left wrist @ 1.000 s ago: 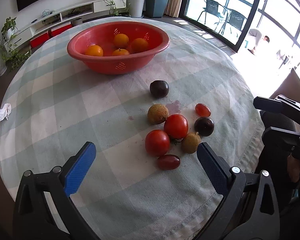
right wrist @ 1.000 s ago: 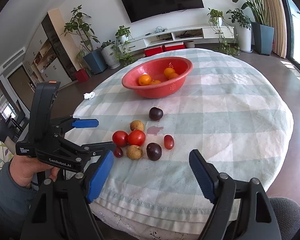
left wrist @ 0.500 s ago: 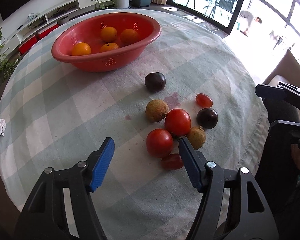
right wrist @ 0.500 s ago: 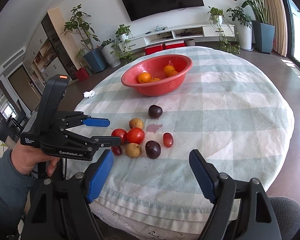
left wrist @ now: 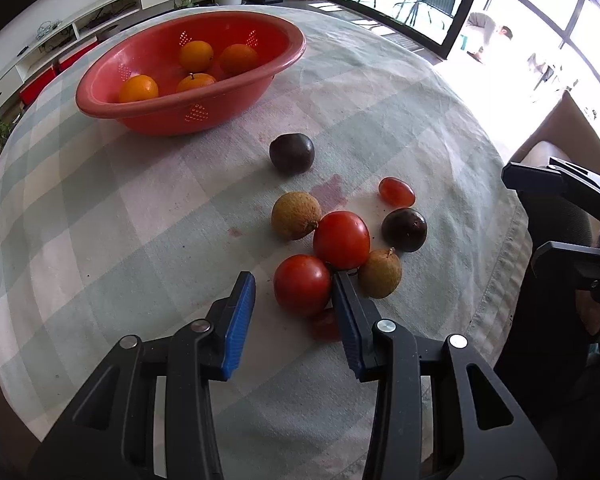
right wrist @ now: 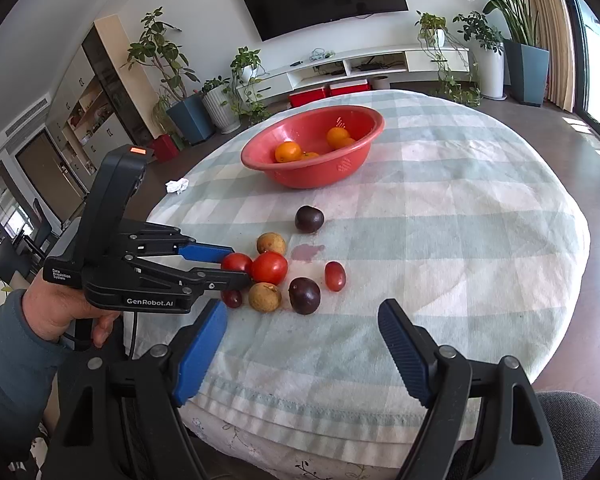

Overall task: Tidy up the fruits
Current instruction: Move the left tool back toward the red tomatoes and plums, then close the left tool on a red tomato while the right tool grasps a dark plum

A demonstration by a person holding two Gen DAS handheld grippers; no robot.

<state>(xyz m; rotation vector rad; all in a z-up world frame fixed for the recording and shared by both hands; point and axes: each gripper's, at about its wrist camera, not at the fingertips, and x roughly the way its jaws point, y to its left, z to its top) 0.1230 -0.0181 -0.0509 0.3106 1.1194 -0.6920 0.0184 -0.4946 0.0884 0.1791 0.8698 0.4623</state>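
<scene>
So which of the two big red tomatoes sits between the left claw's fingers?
The nearer tomato, next to the small dark red fruit. The left claw brackets it, still open; the other tomato lies beyond the fingertips.

**Cloth, plastic and fruit skins**

The tablecloth (left wrist: 100,208) is matt woven cloth in a pale check, slightly rumpled, with a stitched hem at the table's edge and a reddish stain (left wrist: 332,194) near the middle. The bowl (left wrist: 148,112) is smooth red plastic with a dull sheen and perforated patches. The tomatoes (left wrist: 302,288) are glossy and taut; the longans (left wrist: 294,216) look rough and matt; the plums (left wrist: 292,153) show a dull, dark skin. The left gripper (left wrist: 292,292) is matt black plastic with ribbed blue pads (left wrist: 240,320) and bright metal screws (left wrist: 384,325).
</scene>
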